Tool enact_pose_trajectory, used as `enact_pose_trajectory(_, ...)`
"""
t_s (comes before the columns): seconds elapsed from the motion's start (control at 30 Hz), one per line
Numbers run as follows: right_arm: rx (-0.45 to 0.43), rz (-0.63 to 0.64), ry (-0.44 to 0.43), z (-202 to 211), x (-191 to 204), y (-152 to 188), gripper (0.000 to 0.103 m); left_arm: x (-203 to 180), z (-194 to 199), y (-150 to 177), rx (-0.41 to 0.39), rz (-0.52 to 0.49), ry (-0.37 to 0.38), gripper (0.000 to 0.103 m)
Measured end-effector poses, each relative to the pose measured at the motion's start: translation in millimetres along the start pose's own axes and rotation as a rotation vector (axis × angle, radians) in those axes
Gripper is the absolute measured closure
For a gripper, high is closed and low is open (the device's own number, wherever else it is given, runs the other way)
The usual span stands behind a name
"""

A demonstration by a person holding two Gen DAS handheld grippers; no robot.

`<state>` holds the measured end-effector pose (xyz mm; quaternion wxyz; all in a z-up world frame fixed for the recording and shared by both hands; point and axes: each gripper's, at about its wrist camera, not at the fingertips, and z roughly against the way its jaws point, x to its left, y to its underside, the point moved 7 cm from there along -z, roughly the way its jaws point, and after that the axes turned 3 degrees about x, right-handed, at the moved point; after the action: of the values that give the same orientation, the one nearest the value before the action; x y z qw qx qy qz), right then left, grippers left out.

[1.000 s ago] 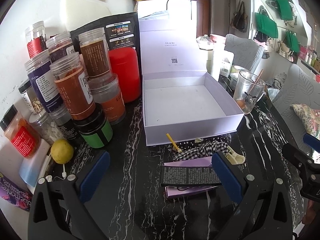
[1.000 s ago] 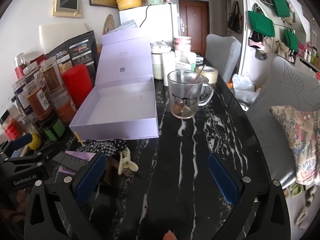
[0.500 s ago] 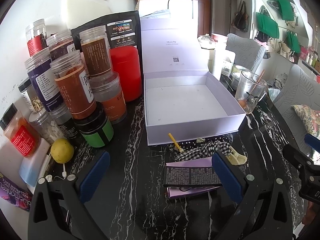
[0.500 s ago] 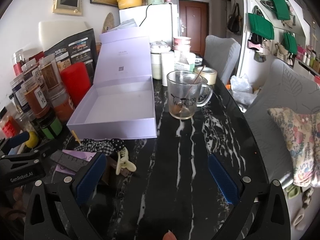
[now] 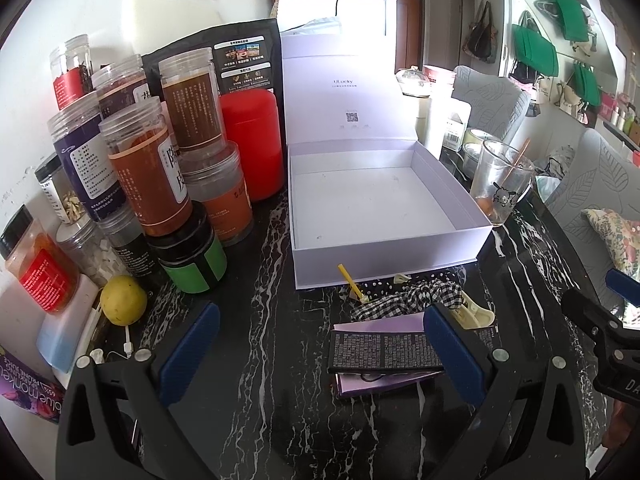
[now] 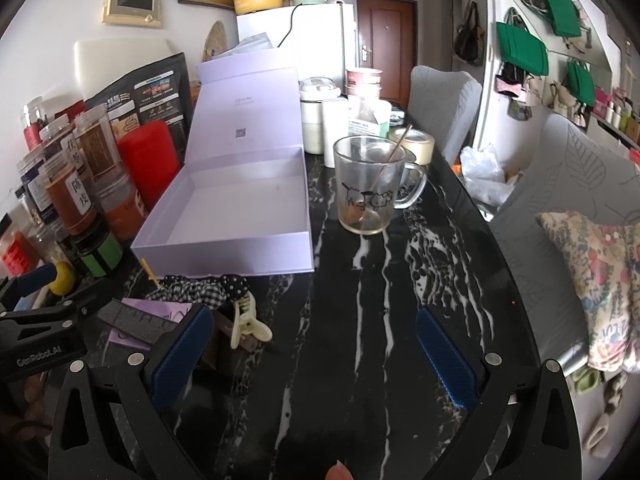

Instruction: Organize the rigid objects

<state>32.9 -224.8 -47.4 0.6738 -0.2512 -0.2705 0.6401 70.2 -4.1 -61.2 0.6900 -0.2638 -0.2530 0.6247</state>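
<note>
Nothing packed yet: my left gripper point(image 5: 320, 344) and right gripper point(image 6: 316, 344) both gape empty. The lavender box point(image 5: 384, 256) sits frame centre; I'd take the dark flat package point(image 5: 384, 354), lower centre, first.

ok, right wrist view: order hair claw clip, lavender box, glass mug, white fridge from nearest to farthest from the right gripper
1. hair claw clip, just ahead of the right gripper, by its left finger.
2. lavender box, ahead-left, open.
3. glass mug, ahead, right of the box.
4. white fridge, at the back wall.
</note>
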Motion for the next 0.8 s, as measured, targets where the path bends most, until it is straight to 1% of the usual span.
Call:
enact_pose_trajectory(0.23,0.005,-0.001,-0.006,-2,1,2,0.0,2,0,1,0.003,0.002,0.001,0.0)
enact_pose_trajectory(0.57,0.018,0.0,-0.038,-6,2,10,0.0,1,1,6,0.0,-0.018,0.037,0.0)
enact_pose_trajectory(0.8,0.021,-0.001,-0.102,-7,6,19,0.0,-2,2,12,0.003,-0.053,0.044,0.0)
